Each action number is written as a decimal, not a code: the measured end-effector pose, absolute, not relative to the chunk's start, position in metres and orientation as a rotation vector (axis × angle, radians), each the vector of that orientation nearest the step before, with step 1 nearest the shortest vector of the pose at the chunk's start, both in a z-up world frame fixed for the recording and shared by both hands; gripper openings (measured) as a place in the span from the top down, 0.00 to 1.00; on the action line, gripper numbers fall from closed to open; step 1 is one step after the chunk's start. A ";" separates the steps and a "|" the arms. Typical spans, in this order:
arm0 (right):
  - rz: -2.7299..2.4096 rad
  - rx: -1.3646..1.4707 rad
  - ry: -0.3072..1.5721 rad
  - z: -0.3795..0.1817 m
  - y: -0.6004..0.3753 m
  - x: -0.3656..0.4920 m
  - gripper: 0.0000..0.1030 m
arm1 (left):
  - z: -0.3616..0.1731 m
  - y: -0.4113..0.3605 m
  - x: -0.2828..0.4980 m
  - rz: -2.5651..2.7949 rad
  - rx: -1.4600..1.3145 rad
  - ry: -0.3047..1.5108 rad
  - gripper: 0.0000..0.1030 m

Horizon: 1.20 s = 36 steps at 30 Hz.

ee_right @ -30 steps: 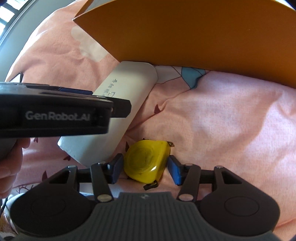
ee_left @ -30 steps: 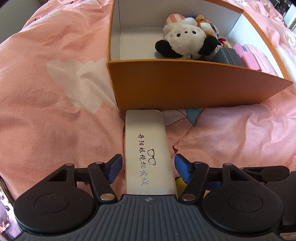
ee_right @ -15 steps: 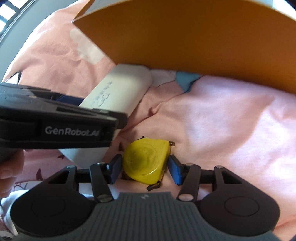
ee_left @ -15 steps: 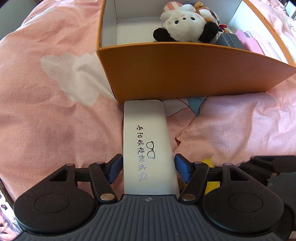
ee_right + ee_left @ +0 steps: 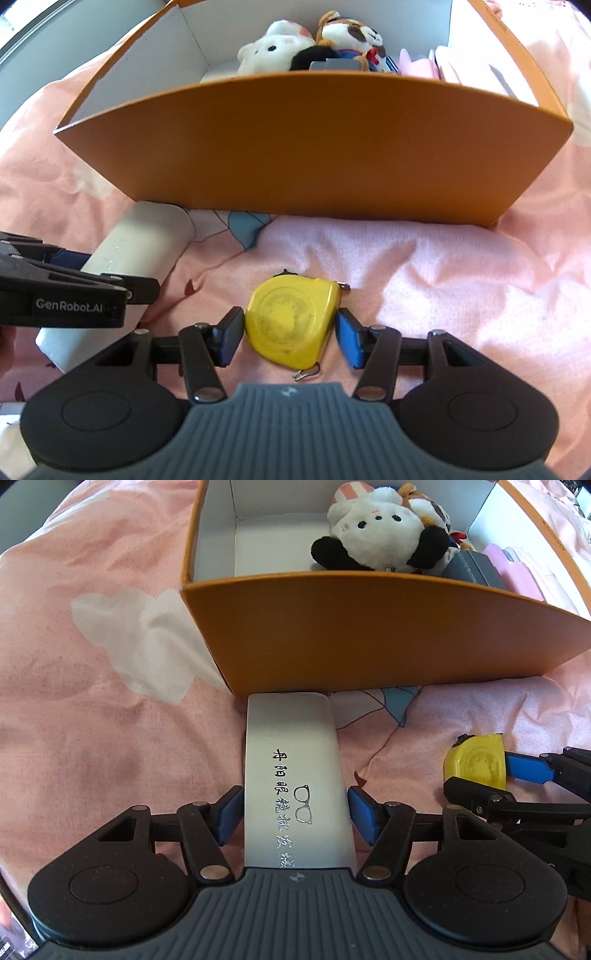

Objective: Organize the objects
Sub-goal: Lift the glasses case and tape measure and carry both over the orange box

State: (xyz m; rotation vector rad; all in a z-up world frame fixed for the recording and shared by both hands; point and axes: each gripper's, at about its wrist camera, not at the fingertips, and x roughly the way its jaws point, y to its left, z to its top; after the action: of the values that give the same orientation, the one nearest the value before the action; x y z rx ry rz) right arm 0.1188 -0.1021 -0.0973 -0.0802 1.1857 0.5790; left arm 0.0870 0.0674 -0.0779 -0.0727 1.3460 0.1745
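Observation:
A white glasses case (image 5: pixel 291 760) with silver lettering lies on the pink bedspread, its far end against the orange box (image 5: pixel 369 635). My left gripper (image 5: pixel 295 818) straddles the case's near half. Its jaws are closing and the blue pads touch both long sides. A yellow tape measure (image 5: pixel 288 325) sits flat between the pads of my right gripper (image 5: pixel 290 338), which is shut on it just to the right of the case (image 5: pixel 140 251). The left wrist view shows the tape measure (image 5: pixel 476 764) at the right edge.
The orange box (image 5: pixel 314 147) stands just beyond both grippers with its top open. It holds a panda plush (image 5: pixel 376 535), a brown and white plush (image 5: pixel 351 33), a grey case (image 5: pixel 476 568) and pink items (image 5: pixel 517 572). Rumpled pink bedding (image 5: pixel 424 258) surrounds it.
My right gripper has carried the tape measure to the right, away from the glasses case, and tilted up so the box's inside shows. The left gripper's pads have drawn in against the case.

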 end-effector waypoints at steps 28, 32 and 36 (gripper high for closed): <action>0.645 -0.021 0.966 -0.017 -0.128 0.100 0.46 | 0.012 0.039 0.057 -0.015 -0.134 0.999 0.33; 0.675 -0.001 0.903 0.010 -0.131 0.101 0.46 | 0.040 0.039 0.059 -0.061 -0.154 0.943 0.33; 0.689 0.009 0.814 0.039 -0.134 0.108 0.46 | 0.064 0.045 0.076 -0.090 -0.162 0.896 0.33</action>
State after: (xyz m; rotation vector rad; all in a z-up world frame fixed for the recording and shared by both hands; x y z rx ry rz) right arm 0.1085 -0.1340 0.0395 0.0094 0.8139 0.6887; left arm 0.0757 0.0453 0.0644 -0.1622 0.8961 -0.0897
